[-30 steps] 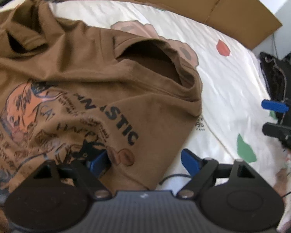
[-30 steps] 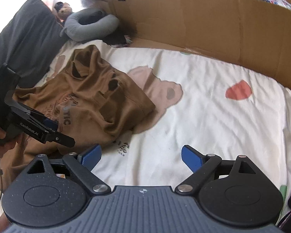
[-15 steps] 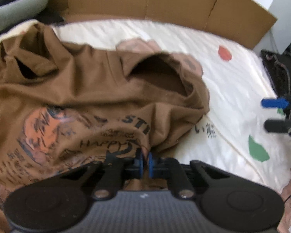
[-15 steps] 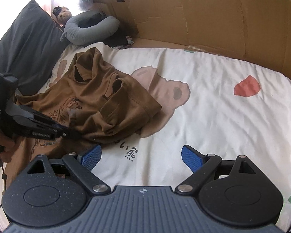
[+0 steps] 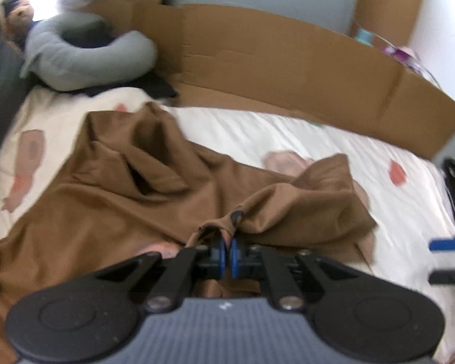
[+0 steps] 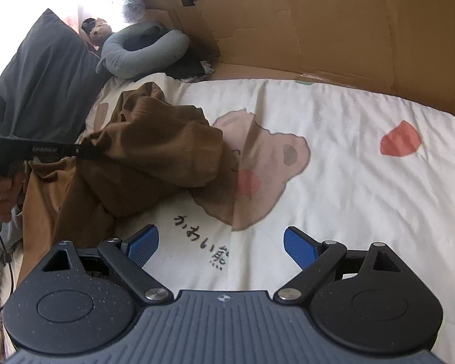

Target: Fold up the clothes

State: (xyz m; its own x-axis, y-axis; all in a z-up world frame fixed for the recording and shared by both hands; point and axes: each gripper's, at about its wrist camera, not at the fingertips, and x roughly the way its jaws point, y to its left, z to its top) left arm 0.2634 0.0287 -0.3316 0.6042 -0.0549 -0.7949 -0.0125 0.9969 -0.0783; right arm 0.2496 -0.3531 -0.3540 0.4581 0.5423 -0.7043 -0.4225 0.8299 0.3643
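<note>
Risk of a slipped pinch on the brown T-shirt.
Bedsheet [image 6: 333, 182] with its bear print carries the brown T-shirt [image 5: 112, 200], bunched at the sheet's left side, one part raised off it. Left tongs [image 5: 226, 247] are clenched on a small gather of its cloth; so thin a bite could slide out under the hanging weight, or drag the shirt into a worse heap. Right tongs [image 6: 218, 244] stand released over bare sheet, just beside the shirt's near edge, gripping nothing, so one side hangs unsupported and the fold may go crooked. Flattened cardboard [image 6: 333, 24] walls the far side of the bed; no container with contents shows.
</note>
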